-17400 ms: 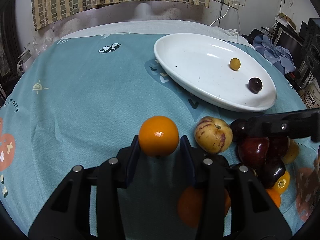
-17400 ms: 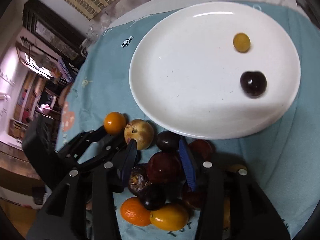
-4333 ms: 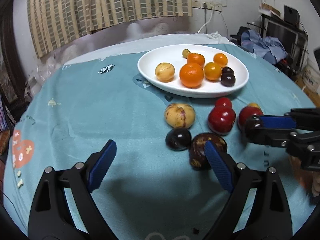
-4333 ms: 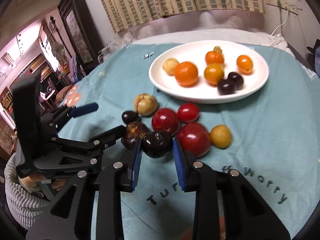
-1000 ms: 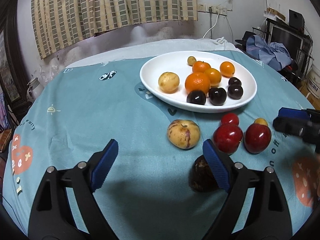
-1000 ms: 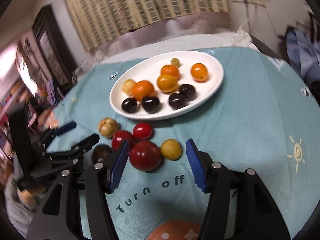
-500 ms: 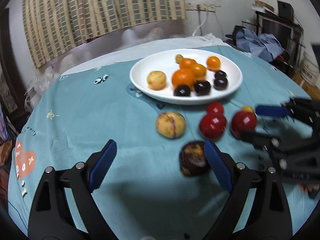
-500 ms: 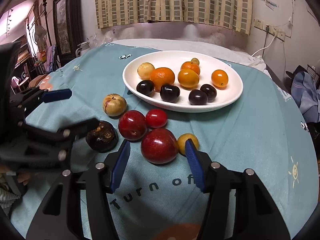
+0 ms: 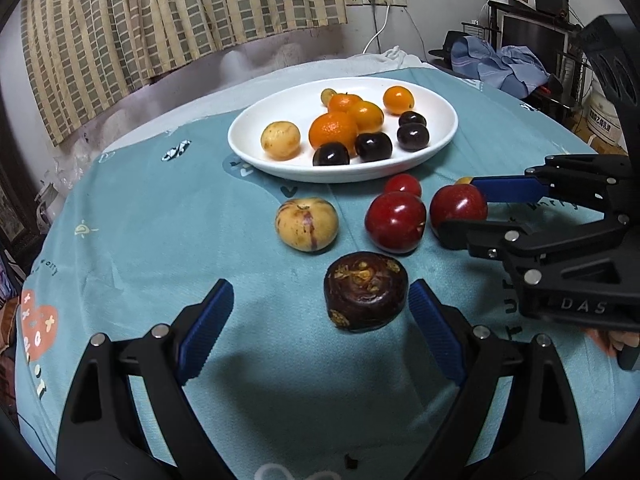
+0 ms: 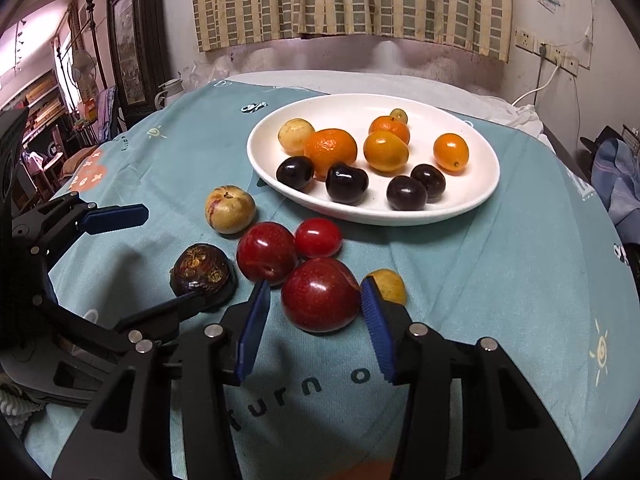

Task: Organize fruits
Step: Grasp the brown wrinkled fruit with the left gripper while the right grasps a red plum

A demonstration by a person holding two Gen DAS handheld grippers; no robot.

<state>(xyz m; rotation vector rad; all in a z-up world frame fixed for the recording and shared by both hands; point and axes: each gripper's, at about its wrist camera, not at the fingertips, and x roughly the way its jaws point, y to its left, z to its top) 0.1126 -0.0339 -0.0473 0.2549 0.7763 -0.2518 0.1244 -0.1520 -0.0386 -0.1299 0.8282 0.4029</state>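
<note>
Both tongs stand open, each framing a fruit that lies on the teal tablecloth (image 9: pixel 132 216) short of the white plate (image 10: pixel 486 184). The right gripper (image 10: pixel 316 316) has its blue pads on either side of the big red plum (image 10: pixel 320 300); the far pad sits just beside the small yellow fruit (image 10: pixel 390 285), which looks to be touching the plum, though the pad hides the join. To grip well, the person should push the jaws a little further forward so the pads meet the plum at its widest part, then close slowly — a round, glossy skin will likely squirt out of a hurried pinch.

The left gripper (image 9: pixel 320 316) is spread wide around the dark, rough-skinned fruit (image 9: pixel 366 292), which lies nearer its right pad; centring it first would make a squarer hold.

In the way: a second red plum (image 10: pixel 266 252) and a small red fruit (image 10: pixel 319 237) sit just beyond the big plum, between it and the plate, so the lift should go up before it goes forward. The speckled yellow fruit (image 9: pixel 306 224) lies apart to the left. The plate already carries oranges and dark cherries — open room shows chiefly at its right end in the right wrist view.
</note>
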